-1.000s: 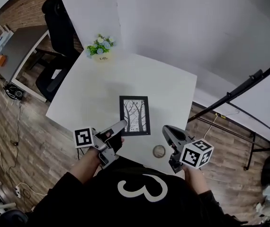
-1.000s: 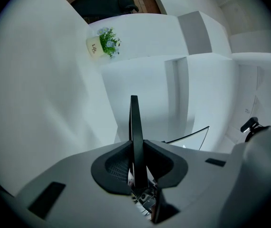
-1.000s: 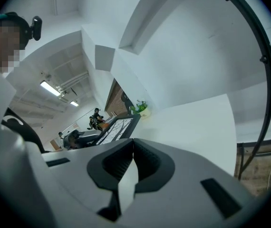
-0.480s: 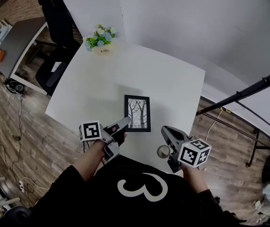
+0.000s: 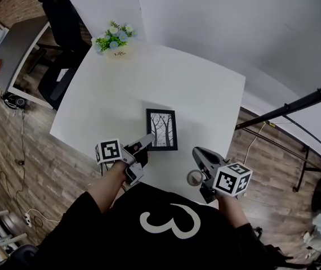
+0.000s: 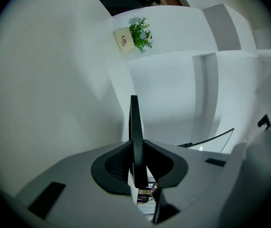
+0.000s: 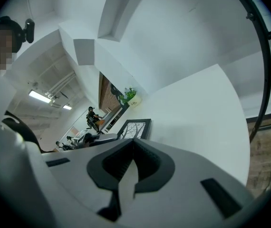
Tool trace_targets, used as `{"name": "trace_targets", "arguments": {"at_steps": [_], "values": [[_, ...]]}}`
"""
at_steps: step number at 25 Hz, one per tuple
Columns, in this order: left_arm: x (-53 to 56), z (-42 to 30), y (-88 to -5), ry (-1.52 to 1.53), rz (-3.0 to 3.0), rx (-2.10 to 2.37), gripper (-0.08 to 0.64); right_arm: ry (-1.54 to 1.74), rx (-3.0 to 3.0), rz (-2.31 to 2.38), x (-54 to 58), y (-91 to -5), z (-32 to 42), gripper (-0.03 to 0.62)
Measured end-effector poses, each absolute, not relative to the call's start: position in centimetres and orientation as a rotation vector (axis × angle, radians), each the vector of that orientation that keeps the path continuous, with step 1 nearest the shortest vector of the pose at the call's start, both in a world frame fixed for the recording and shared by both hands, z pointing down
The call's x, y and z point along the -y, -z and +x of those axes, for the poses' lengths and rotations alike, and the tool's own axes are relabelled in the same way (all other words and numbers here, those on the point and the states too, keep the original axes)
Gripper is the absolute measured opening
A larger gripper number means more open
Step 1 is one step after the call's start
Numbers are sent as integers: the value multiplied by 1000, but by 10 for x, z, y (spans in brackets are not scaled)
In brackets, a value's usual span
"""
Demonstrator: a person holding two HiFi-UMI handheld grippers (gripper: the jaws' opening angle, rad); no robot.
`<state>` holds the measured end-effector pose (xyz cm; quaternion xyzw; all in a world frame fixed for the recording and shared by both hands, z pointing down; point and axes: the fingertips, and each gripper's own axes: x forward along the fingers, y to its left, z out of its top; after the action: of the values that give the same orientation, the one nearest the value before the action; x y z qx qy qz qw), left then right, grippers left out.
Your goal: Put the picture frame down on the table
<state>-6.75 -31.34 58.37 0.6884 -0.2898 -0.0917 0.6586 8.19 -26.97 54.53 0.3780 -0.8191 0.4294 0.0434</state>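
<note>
The picture frame (image 5: pixel 161 129), black with a print of bare trees, lies almost flat just over the white table (image 5: pixel 205 94). My left gripper (image 5: pixel 148 139) is shut on its near left corner. In the left gripper view the frame (image 6: pixel 134 127) runs edge-on between the pads. I cannot tell if the frame's far edge touches the tabletop. My right gripper (image 5: pixel 197 153) hovers at the table's near right, apart from the frame, its jaws shut with nothing in them (image 7: pixel 133 141). The right gripper view shows the frame (image 7: pixel 135 127) low on the table.
A small pot of flowers (image 5: pixel 114 40) stands at the table's far left corner. A round roll (image 5: pixel 192 178) lies near the front edge beside my right gripper. A black stand pole (image 5: pixel 295 103) slants at the right. Chairs and a desk stand at the left.
My left gripper has come down with the frame toward the tabletop, and the frame looks smaller and flatter. The right gripper has sunk a little too.
</note>
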Motion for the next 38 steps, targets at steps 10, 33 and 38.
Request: {"name": "trace_targets", "arguments": {"at_steps": [10, 33, 38], "values": [[322, -70, -597, 188, 1531, 670, 81, -1339, 2483, 1119, 273, -555, 80, 23], [326, -83, -622, 20, 1504, 916, 98, -1365, 2474, 1155, 262, -561, 96, 23], [324, -82, -624, -24, 1524, 967, 118, -1377, 2463, 1178, 256, -565, 103, 23]]}}
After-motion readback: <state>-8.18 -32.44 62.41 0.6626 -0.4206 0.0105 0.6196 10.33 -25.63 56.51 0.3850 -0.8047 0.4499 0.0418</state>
